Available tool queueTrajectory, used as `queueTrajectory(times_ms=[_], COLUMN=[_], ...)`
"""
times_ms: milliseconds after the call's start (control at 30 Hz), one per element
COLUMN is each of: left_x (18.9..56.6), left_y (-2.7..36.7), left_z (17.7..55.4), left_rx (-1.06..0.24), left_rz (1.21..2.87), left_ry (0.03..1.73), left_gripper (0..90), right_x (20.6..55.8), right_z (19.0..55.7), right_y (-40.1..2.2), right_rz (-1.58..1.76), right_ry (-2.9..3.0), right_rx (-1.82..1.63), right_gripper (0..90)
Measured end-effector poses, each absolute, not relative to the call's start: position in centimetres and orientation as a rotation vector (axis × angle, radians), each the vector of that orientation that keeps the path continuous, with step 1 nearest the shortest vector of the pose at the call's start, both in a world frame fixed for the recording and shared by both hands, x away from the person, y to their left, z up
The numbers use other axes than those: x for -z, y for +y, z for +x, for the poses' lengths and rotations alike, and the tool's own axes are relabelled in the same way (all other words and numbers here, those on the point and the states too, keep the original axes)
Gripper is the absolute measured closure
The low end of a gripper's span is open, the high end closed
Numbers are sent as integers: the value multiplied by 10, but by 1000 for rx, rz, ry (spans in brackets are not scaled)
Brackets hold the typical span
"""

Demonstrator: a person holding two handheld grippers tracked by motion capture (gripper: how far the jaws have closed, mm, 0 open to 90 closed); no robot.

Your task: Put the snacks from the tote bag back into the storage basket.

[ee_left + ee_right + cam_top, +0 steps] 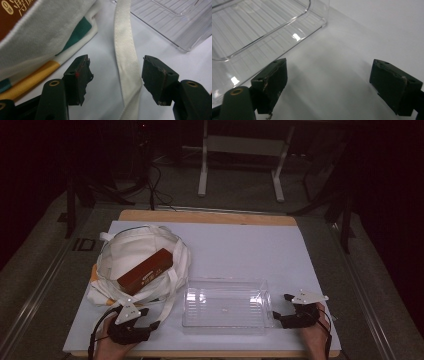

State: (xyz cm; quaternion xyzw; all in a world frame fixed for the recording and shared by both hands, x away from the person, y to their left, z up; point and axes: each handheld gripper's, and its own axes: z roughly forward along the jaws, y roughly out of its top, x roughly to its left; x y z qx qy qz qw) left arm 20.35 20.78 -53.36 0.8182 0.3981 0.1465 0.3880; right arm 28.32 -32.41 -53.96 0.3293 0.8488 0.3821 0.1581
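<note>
Cream cloth tote bag (pixel 135 252) lies at the table's left with a brown box (pixel 145 271) in its mouth; the box's long axis runs diagonally, far end to the right. The left gripper (pixel 146 317) has half-open jaws, the bag's strap (pixel 126 62) between them, unpinched. Right of the clear tray (pixel 225 304), the right gripper (pixel 281 307) stands wide, empty.

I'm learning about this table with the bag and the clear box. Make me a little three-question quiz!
1. True or false: the brown box lies in the clear tray.
2. What runs between the left gripper's fingers: A) the bag strap, B) a spoon, C) a cup?
3. Which gripper sits beside the tray's end?

Key: 1. False, it lies in the white tote bag. 2. A, untouched. 3. The right gripper, open.
</note>
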Motion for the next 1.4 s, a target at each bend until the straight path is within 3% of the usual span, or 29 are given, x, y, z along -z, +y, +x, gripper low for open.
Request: queueTrajectory(times_ms=[1400], left_x=[505], left_y=[208], left_z=[203], left_rx=[-407], left_rz=[2213], left_ry=[926], left_gripper=[518], right_x=[537], right_z=[279], right_y=[-332], right_rz=[968], right_ry=[2329], right_rx=[-1182], right_gripper=[147])
